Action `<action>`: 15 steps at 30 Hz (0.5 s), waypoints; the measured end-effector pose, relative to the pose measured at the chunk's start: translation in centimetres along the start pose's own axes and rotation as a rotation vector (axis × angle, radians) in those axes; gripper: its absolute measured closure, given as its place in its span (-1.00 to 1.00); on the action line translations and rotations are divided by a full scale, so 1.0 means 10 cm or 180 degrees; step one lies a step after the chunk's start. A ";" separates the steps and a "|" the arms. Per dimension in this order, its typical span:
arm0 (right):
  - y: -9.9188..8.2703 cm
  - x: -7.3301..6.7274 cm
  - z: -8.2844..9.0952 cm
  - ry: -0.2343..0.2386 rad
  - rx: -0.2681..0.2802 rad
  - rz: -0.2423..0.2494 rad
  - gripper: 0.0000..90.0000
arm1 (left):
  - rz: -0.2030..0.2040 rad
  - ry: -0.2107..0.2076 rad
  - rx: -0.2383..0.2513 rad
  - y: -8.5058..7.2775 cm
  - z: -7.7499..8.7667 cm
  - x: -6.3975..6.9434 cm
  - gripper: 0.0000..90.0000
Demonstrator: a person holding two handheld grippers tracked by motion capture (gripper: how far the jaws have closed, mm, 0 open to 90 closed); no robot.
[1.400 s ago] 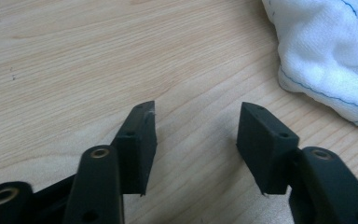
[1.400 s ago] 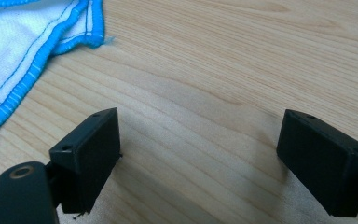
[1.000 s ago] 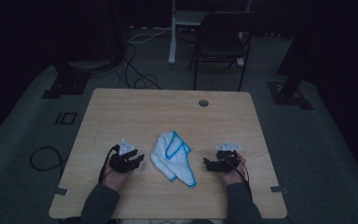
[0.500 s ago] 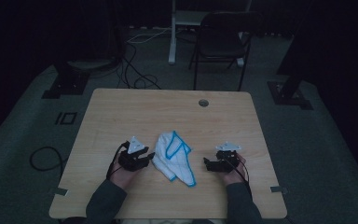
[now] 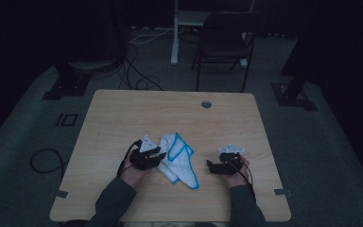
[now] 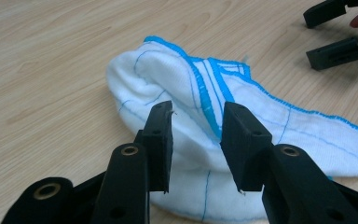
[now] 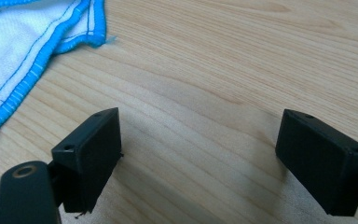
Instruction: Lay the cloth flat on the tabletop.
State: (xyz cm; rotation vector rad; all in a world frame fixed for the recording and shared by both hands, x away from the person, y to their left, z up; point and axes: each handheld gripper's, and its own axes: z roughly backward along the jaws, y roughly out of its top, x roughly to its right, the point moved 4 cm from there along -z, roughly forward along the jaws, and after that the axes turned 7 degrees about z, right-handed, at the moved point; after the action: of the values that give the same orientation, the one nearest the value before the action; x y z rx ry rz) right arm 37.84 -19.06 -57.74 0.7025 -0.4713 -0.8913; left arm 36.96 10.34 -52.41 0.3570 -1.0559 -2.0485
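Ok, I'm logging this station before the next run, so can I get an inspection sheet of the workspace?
Surface: wooden table, round grommet hole near the far edge.
Job's things: white cloth with blue edging, crumpled, mid-table.
Clutter: nothing seen.
Grippers: left gripper at the cloth's edge, jaws just been closing, cloth between them, not yet pinched; right gripper open over bare wood.
Cables: black cable trails from the left gripper; more on the floor.
Surroundings: dark room, chair behind the table.

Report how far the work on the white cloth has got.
Done: nothing yet; the cloth lies crumpled on the table. In hand: the left gripper has been closing its jaws around a raised fold, not yet pinching. Left: the right gripper waits open over bare wood.
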 end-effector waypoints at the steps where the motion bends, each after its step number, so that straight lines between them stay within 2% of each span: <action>1: 0.00 0.00 0.00 0.0000 0.0000 0.0000 -0.68 | -0.0002 -0.0007 0.0000 0.01 -0.01 0.01 0.42; 15: 0.00 0.00 0.00 -0.0001 0.0000 0.0001 -0.68 | -0.0221 -0.0120 -0.0063 0.12 -0.19 0.21 0.44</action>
State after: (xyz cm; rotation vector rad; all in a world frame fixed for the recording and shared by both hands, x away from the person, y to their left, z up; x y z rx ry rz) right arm 37.84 -19.06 -57.74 0.7022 -0.4715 -0.8912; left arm 37.33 7.27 -52.43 0.3504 -1.0584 -2.1335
